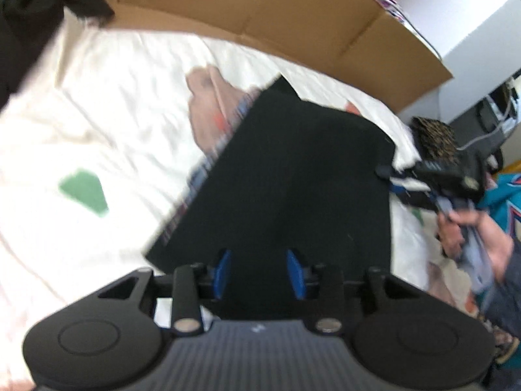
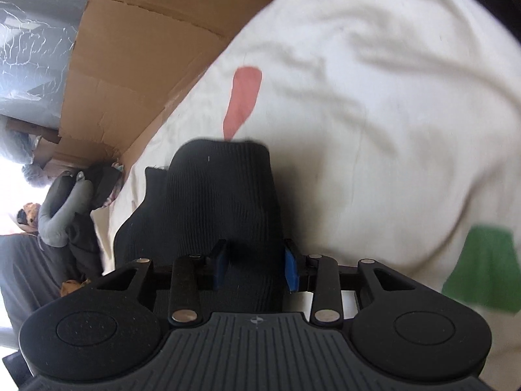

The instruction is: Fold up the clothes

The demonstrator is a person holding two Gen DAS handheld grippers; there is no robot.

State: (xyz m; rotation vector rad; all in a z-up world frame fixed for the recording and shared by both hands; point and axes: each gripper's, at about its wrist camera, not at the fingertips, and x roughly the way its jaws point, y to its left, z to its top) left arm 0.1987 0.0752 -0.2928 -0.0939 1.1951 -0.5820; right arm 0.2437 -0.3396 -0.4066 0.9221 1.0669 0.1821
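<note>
Folded garment (image 1: pixel 293 169) on the sheet (image 1: pixel 107 123), cardboard (image 1: pixel 260 9) behind it, clothes pile (image 1: pixel 436 163) to its right

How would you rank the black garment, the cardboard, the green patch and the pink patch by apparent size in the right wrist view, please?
1. Cardboard and black garment: similar; the garment is nearer.
2. Green patch, cut off.
3. Pink patch.

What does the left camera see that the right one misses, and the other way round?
Only the left view shows the pinkish folded garment, a person's hand holding the other tool, and a teal jersey. Only the right view shows the pink patch and a grey cushion. Both show the black garment, the white sheet, the cardboard and a green patch.
</note>
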